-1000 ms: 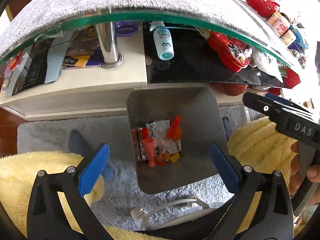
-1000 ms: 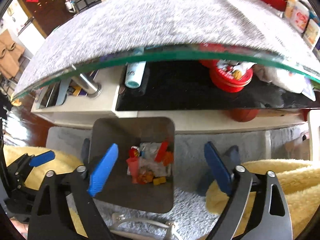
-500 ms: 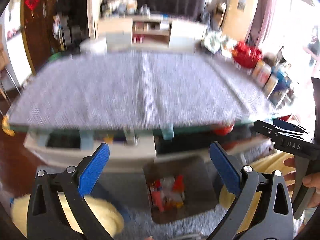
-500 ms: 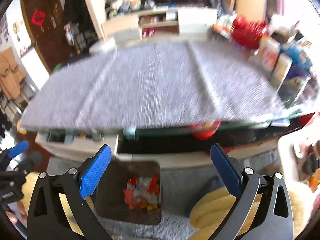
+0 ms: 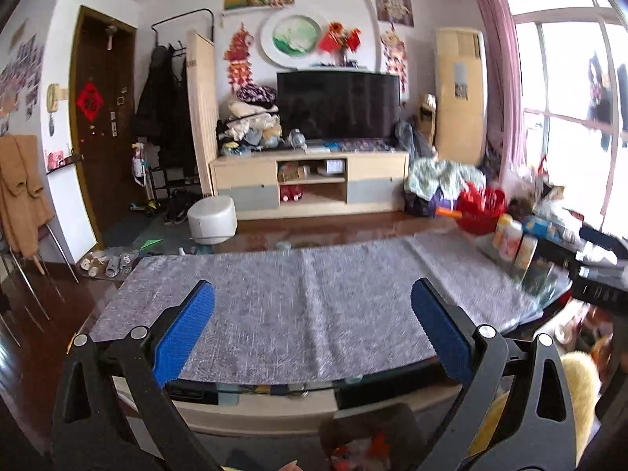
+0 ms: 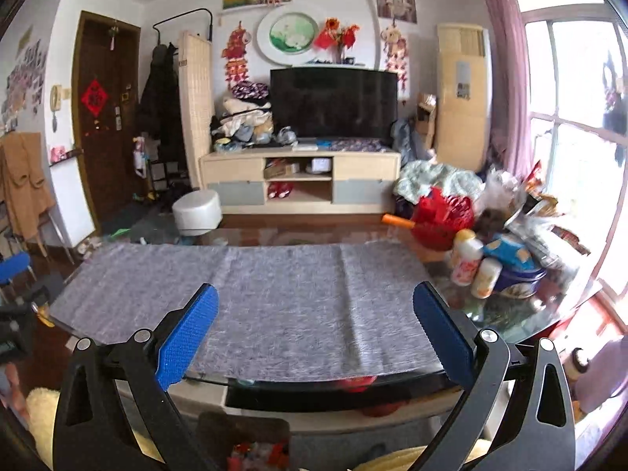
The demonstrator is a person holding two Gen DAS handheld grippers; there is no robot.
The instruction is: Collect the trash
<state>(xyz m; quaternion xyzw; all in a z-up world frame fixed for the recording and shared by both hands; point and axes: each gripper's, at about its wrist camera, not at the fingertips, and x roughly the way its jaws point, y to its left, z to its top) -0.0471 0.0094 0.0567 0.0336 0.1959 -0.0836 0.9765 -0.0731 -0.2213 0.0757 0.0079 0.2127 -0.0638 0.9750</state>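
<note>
Glass-topped desk point(image 5: 522, 316) carries a grey mat point(image 5: 314, 306) across most of its surface. Grey bin point(image 6: 243, 437) stands on the floor below the desk's near edge, with red and orange trash point(image 6: 259, 451) inside. Left tool point(image 5: 312, 337) stands wide, nothing between its pads. Right tool point(image 6: 314, 337) likewise wide and empty, its jaws having just opened further.
</note>
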